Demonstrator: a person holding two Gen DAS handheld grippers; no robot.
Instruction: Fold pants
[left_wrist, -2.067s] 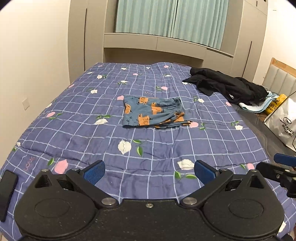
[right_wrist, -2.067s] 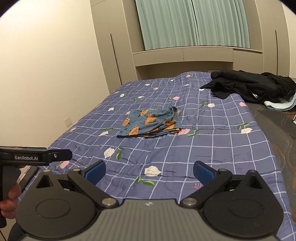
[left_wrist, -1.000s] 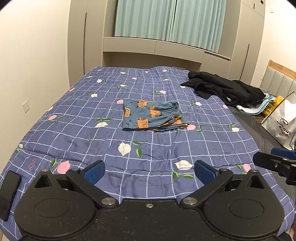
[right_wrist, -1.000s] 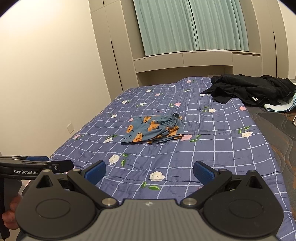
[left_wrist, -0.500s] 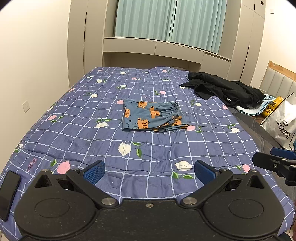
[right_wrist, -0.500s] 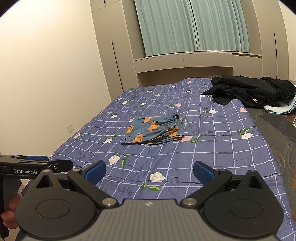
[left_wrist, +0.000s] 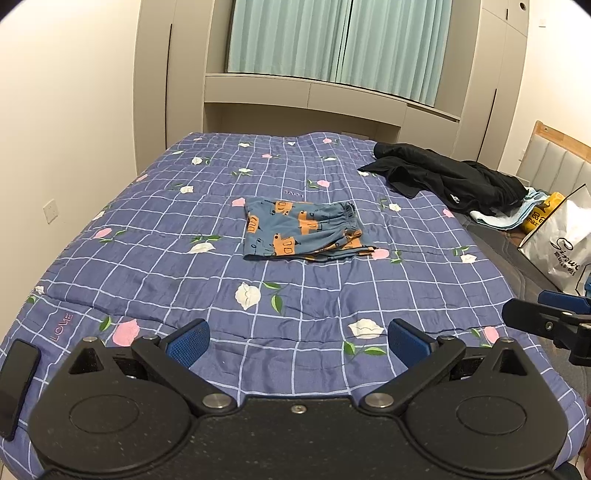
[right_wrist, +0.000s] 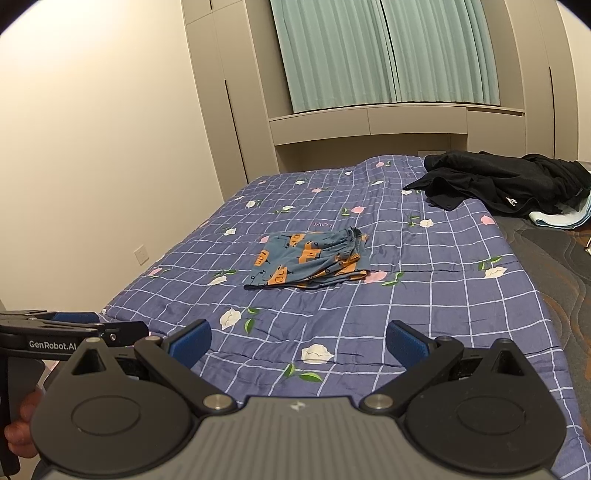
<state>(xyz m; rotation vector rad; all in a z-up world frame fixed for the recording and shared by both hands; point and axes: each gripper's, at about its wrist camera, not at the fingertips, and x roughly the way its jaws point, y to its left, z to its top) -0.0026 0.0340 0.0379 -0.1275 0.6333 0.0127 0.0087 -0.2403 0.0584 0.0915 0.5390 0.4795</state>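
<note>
Small blue pants (left_wrist: 301, 230) with orange vehicle prints lie folded in a compact stack in the middle of the bed; they also show in the right wrist view (right_wrist: 308, 258). My left gripper (left_wrist: 297, 341) is open and empty, held near the foot of the bed, well short of the pants. My right gripper (right_wrist: 297, 343) is open and empty, also near the foot of the bed. The right gripper's side shows at the right edge of the left wrist view (left_wrist: 546, 321), and the left gripper shows at the left edge of the right wrist view (right_wrist: 74, 334).
The bed has a blue checked quilt (left_wrist: 166, 258) with flowers. A black garment pile (left_wrist: 447, 181) lies at the far right. A white shopping bag (left_wrist: 561, 247) stands beside the bed on the right. A dark phone (left_wrist: 16, 384) lies at the quilt's near left corner.
Both grippers have drawn back and risen slightly from the bed, so the pants look a little farther. Both stay open. The pants have not moved.
</note>
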